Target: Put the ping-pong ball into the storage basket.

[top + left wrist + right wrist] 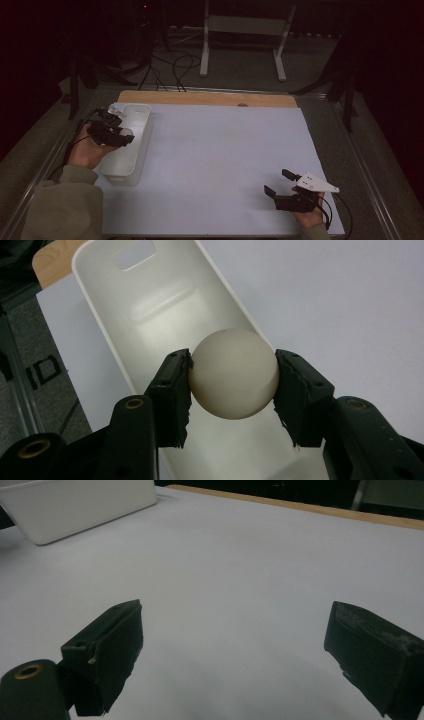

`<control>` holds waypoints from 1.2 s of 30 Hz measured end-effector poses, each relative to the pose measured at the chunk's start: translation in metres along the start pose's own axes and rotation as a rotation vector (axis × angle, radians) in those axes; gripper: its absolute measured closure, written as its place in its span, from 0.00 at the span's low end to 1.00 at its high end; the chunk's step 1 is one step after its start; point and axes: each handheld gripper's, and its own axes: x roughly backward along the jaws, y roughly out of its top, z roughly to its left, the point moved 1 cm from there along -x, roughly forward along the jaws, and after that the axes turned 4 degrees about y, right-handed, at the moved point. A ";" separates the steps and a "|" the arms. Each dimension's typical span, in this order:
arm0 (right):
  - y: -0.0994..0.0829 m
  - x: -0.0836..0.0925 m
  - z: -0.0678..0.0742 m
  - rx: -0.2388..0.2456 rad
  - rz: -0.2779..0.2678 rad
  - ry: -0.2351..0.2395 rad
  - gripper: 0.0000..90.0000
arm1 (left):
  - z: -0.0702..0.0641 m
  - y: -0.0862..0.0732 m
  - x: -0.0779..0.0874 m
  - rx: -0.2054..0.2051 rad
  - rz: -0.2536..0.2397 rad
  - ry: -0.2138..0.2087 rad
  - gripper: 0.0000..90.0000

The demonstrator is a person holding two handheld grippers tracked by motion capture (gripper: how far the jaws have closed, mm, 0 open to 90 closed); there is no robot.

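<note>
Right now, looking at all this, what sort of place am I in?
Probably a lab or studio set up for recording hand tasks. A table covered with a plain white sheet stands in a dark room, cables trail across the floor behind it, and a person holds tongs in each hand, the left tongs gripping a ball over a white bin.

Both grippers (pixel 121 131) (pixel 280 182) are black, with brass-ringed screw holes and black trailing cables. The right one carries a grey three-cornered plate (pixel 316 183). The person's sleeves (pixel 65 200) are olive-green.

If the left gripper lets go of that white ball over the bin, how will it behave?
The white ball looks smooth and round, so it will probably roll along the white bin. Held by the left gripper at two small contacts, it may slip.
</note>
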 end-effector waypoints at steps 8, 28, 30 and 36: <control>0.000 0.000 0.000 0.000 0.000 -0.001 0.09 | 0.000 -0.001 -0.002 0.002 0.004 0.000 0.57; 0.000 0.000 0.000 0.000 0.001 -0.002 0.09 | 0.001 -0.008 -0.007 0.040 -0.006 0.001 0.45; 0.000 0.000 0.000 0.001 0.001 -0.001 0.09 | 0.001 -0.008 -0.006 0.055 -0.021 0.027 0.21; 0.000 0.000 0.000 0.001 0.000 -0.001 0.09 | 0.003 -0.008 -0.006 0.079 -0.023 0.037 0.00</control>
